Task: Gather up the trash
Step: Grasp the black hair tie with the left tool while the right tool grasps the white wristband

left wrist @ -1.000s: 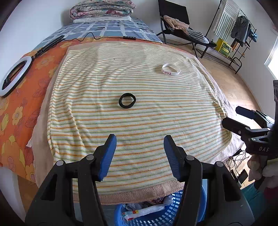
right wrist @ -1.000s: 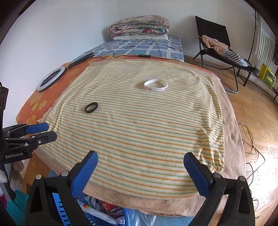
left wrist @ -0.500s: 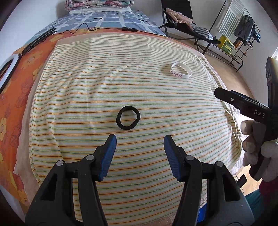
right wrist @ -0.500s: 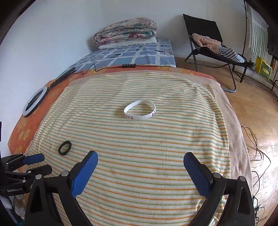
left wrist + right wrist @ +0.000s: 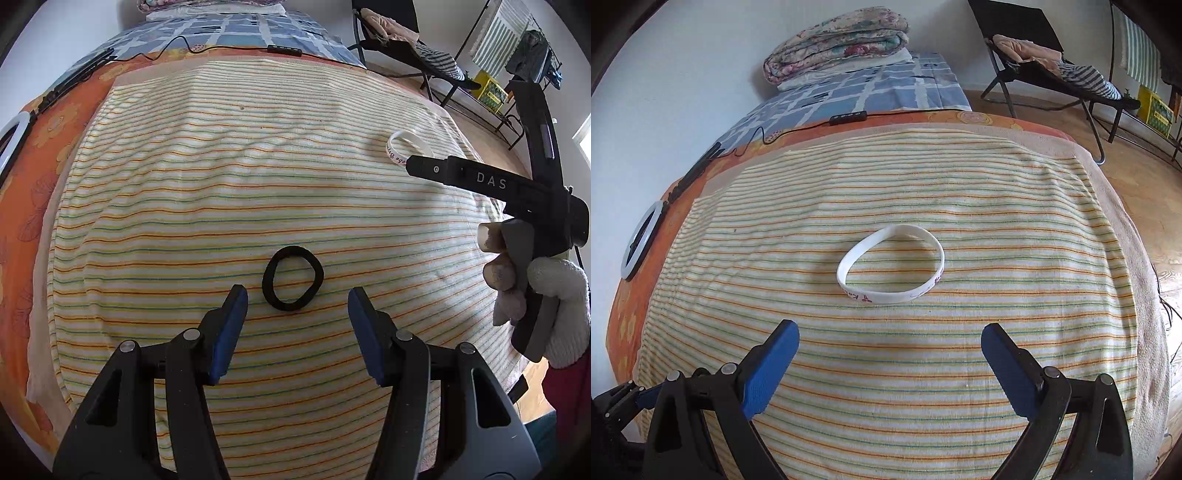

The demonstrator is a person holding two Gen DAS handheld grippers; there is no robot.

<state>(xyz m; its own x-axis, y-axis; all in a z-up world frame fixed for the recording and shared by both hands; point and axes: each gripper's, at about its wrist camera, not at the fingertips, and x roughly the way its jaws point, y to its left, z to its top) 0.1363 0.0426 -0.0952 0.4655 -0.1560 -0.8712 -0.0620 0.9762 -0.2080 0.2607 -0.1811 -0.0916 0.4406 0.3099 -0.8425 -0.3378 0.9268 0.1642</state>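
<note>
In the left wrist view the right tool is covering the near side of the white wristband, so its purple lettering is showing only in part and cannot be read. The gloved hand holding that tool is running off the right edge. The ring light is being cut by the left edge. In the right wrist view only a corner of the left tool is peeking in at bottom left, its fingertips out of sight.

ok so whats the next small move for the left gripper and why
Probably ease the left gripper down and slightly forward over the black hair tie: its fingers stand open and empty, and the tie lies flat on the striped towel just beyond the tips.
</note>
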